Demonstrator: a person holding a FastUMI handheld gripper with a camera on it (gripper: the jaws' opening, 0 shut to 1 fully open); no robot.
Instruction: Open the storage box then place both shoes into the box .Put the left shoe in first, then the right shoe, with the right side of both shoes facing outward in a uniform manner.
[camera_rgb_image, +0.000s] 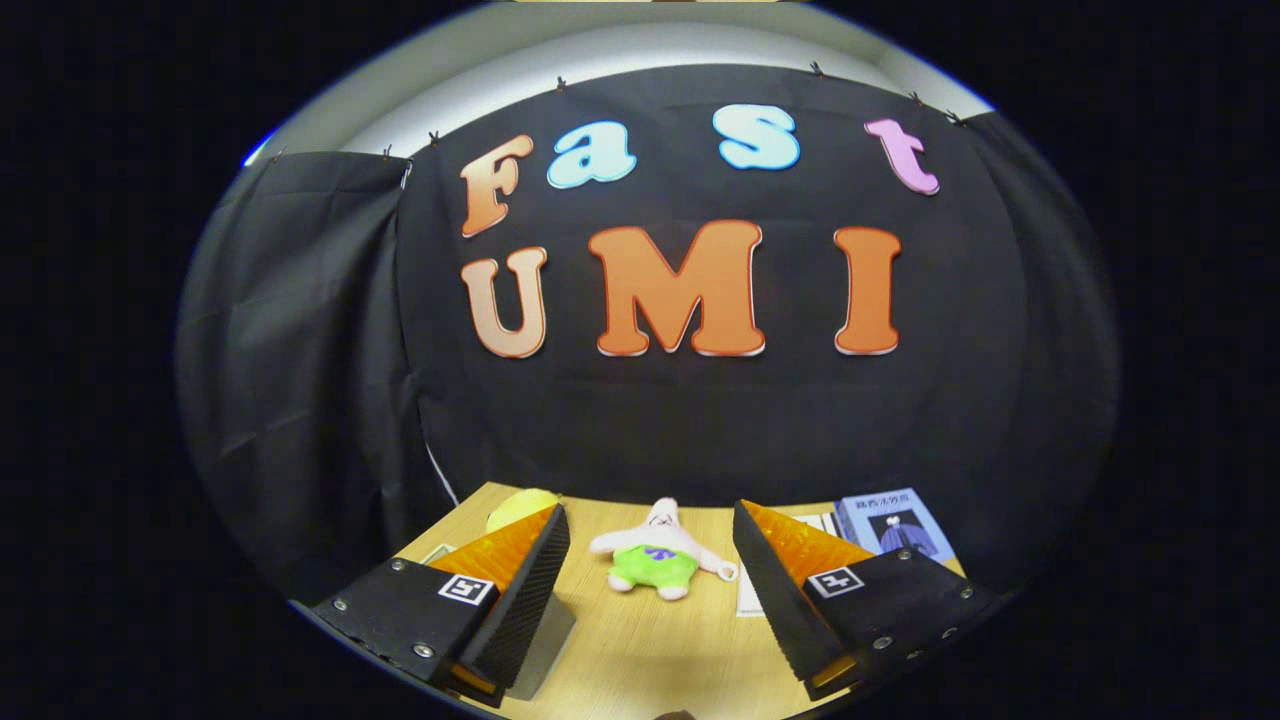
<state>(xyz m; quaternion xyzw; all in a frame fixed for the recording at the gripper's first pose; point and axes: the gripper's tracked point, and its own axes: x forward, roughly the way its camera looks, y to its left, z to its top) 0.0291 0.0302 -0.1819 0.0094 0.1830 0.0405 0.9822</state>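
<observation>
Fingers of the gripper (651, 590) stand spread wide with nothing between them, held level just above a pale wooden table (660, 660) and aimed at the booth's back wall. Taking the plush star toy (655, 562) as the landmark: it lies on its back on the tabletop, ahead of the fingers and centred in the gap between them. Left of the toy and a little farther back, a yellow rounded object (520, 507) peeks over the left finger; right of the toy lie a white printed sheet (752, 590) and, beyond it, a blue book (895, 525). Where the storage box and the shoes lie cannot be told from this view, so their state stays unsettled. By judgement only, a shoe would be light and somewhat soft, best pinched at the firmer heel or collar; a box lid would be stiff and light, taken by its edge.
</observation>
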